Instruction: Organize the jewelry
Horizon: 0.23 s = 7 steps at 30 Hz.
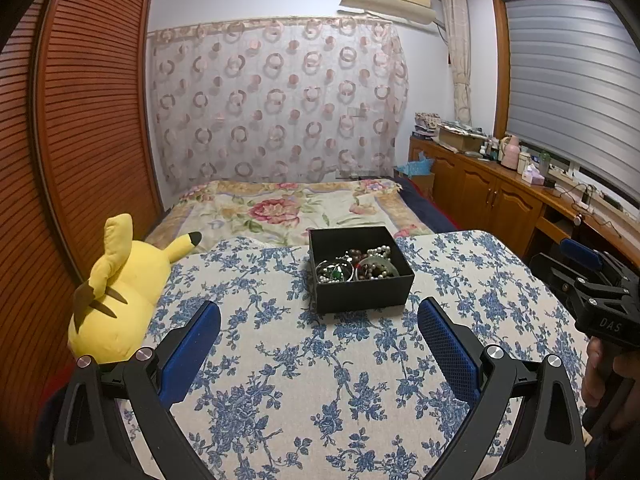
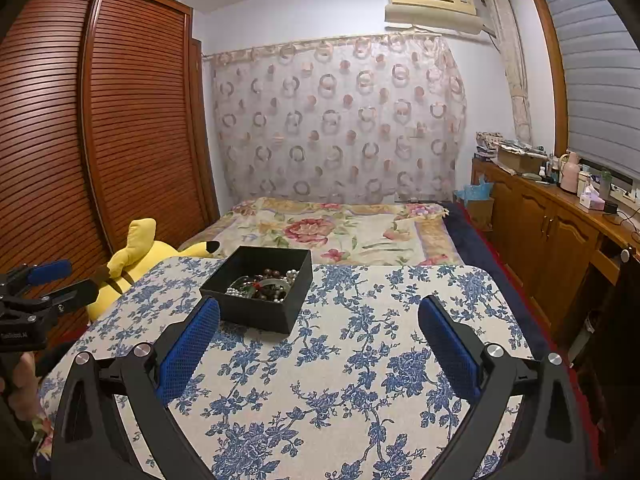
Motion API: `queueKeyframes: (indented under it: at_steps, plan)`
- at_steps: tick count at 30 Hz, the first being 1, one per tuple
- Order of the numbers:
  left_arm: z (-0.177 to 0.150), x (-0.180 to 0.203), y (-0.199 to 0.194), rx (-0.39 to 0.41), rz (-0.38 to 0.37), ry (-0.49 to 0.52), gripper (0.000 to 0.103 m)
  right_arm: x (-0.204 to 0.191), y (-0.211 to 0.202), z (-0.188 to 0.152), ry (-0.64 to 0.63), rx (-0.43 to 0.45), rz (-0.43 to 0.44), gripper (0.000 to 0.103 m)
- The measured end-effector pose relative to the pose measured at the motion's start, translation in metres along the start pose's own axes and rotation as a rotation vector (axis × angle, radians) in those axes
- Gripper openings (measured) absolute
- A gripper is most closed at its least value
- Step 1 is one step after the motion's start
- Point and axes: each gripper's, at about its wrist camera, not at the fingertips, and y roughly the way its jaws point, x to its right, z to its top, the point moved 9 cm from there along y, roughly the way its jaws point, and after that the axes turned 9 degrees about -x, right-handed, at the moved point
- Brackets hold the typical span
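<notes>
An open black box (image 1: 362, 289) stands on the table with the blue-flowered cloth (image 1: 304, 380). It holds a heap of jewelry (image 1: 354, 268): pearl strands, dark bead bracelets, a green piece and bangles. My left gripper (image 1: 319, 316) is open and empty, just short of the box. In the right wrist view the box (image 2: 256, 300) sits ahead to the left, with the jewelry (image 2: 264, 282) inside. My right gripper (image 2: 319, 312) is open and empty, its left finger (image 2: 188, 350) close to the box's near wall. Each gripper shows at the edge of the other's view, the right one (image 1: 596, 280) and the left one (image 2: 36, 284).
A yellow plush toy (image 1: 120, 292) lies at the table's left edge. A bed with a flowered cover (image 1: 288, 208) lies behind the table. A slatted wooden wardrobe (image 1: 80, 120) stands at left. Wooden cabinets (image 1: 492, 188) with clutter run along the right wall.
</notes>
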Motion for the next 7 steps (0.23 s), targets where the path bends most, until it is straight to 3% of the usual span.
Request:
queueKeyframes:
  at_steps: [7]
  plan:
    - [0.0001, 0.0, 0.0, -0.001, 0.001, 0.0, 0.095, 0.0012, -0.0001, 0.0002, 0.003, 0.001, -0.002, 0.1]
